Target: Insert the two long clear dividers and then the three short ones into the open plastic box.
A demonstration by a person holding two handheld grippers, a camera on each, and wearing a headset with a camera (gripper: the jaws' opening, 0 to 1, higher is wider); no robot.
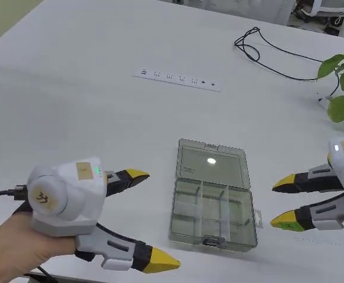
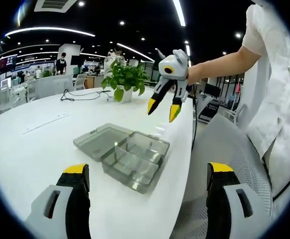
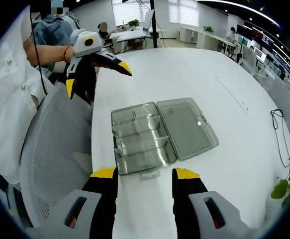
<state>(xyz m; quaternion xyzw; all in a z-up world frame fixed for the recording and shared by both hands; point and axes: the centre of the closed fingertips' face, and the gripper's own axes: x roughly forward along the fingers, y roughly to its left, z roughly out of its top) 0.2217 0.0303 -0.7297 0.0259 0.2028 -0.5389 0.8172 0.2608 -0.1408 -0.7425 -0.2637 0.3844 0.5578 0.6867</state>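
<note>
The open clear grey plastic box (image 1: 184,227) lies in the middle of the white table, its lid (image 1: 213,165) folded flat on the far side. Clear dividers (image 1: 202,200) stand inside the tray and split it into several compartments. My left gripper (image 1: 150,217) hovers left of the box, open and empty. My right gripper (image 1: 282,203) hovers right of it, also open and empty. In the left gripper view the box (image 2: 135,159) lies ahead between my jaws, with the right gripper (image 2: 163,109) beyond it. In the right gripper view the box (image 3: 142,139) lies just ahead, the left gripper (image 3: 97,79) past it.
A white power strip (image 1: 177,78) lies farther back, and a black cable (image 1: 260,47) loops at the back right. A potted plant (image 1: 343,82) stands at the right edge. A grey mesh chair (image 3: 50,164) sits at the table's near edge.
</note>
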